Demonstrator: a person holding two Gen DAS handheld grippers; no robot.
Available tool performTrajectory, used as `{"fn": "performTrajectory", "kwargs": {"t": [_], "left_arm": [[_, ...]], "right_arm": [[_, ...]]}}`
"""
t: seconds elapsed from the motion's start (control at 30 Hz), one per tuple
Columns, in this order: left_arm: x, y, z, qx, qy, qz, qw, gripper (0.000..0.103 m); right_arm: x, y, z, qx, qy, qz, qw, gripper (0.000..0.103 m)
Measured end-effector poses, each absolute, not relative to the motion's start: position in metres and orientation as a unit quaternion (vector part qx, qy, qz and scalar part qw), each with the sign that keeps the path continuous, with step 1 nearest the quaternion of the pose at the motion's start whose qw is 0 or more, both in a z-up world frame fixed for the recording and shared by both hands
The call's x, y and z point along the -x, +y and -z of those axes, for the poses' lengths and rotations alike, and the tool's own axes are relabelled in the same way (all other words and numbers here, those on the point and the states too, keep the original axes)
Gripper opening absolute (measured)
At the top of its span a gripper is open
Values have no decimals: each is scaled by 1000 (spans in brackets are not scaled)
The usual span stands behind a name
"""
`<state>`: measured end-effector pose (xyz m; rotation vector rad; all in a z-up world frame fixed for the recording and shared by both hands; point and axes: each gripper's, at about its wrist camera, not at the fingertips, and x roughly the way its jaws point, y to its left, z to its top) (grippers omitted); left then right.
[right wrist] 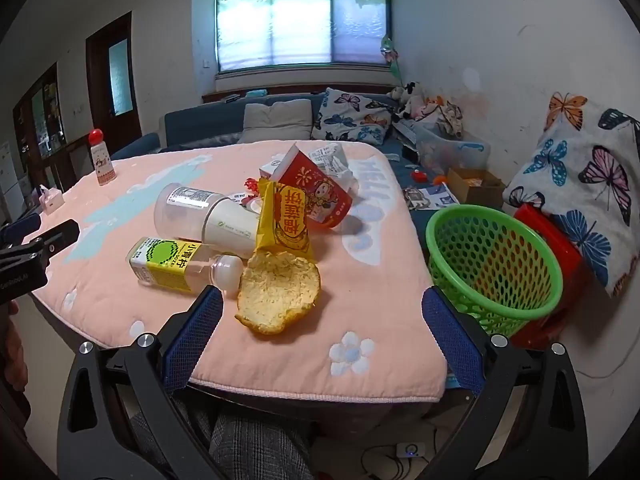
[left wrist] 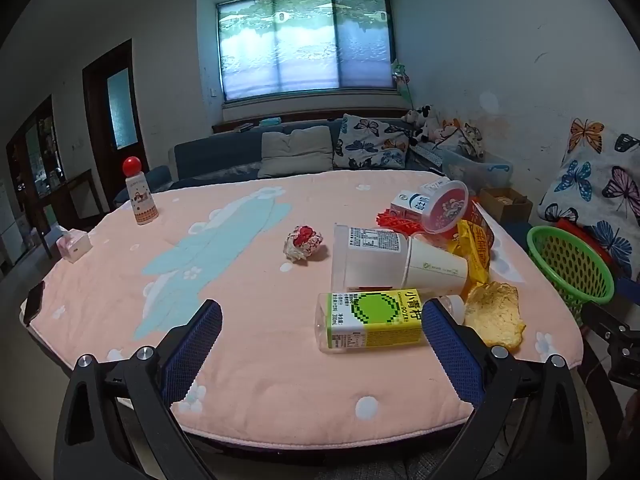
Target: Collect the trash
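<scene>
Hovering over the near edge of the table (left wrist: 260, 392), both tools sit idle. Left gripper (left wrist: 322, 354) has its blue pads spread wide, nothing between them but pink quilted cover. Right gripper (right wrist: 322, 338) is likewise spread wide and empty, the orange peel (right wrist: 278, 292) lying just ahead of its gap, not touched.

Trash is piled on the table's right side:
- Green-yellow labelled bottle (left wrist: 370, 322) on its side, cap end just beside the peel.
- Clear plastic container (left wrist: 368, 258) on its side, with a white paper cup (left wrist: 436, 266) mouth-first against or into it; cannot tell which.
- Yellow snack wrapper (right wrist: 284, 220) leaning against the cup.
- Red paper cup (right wrist: 316, 194) tipped over behind the wrapper, a white carton (left wrist: 410, 204) behind that.
- Crumpled red-and-white wad (left wrist: 303, 243) alone, left of the pile.

Green mesh basket (right wrist: 494, 268) sits off the table's right edge, tilted, resting on something red.

Far left corner: red-capped bottle (left wrist: 140, 192) upright, well apart from the pile. Dark phone (left wrist: 34, 302) lies at the left edge.
</scene>
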<state>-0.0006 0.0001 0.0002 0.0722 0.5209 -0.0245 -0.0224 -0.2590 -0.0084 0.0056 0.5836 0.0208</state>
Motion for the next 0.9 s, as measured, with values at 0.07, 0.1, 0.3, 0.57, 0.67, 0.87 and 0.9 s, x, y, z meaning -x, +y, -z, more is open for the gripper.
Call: {"fn": "performTrajectory", "kwargs": {"t": [0.07,0.1,0.3,0.57,0.67,0.87,0.9], "left_arm": [[1,-1,0,-40,257,11,966,97],[1,-1,1,-41,257,11,965,97],[8,-30,0,-54,256,17,965,97],[13,-20,-9,-51,258,31,964,97],[12,-22,-7,-52,259,32,964,97],[11,-22,-5,-50,262,35,963,97],[11,-22,-5,-49,262,35,963,97]], "right_arm": [[24,-260,9,-2,287,-11,958,99],[24,-260,9,-2,287,-11,958,99],[26,-264,7,-2,286,-11,958,99],[33,-269,7,-11,279,-2,960,99],[33,-270,7,-12,279,0,960,99],[33,-271,7,-15,279,2,960,99],[33,-272,7,-16,279,2,960,99]]}}
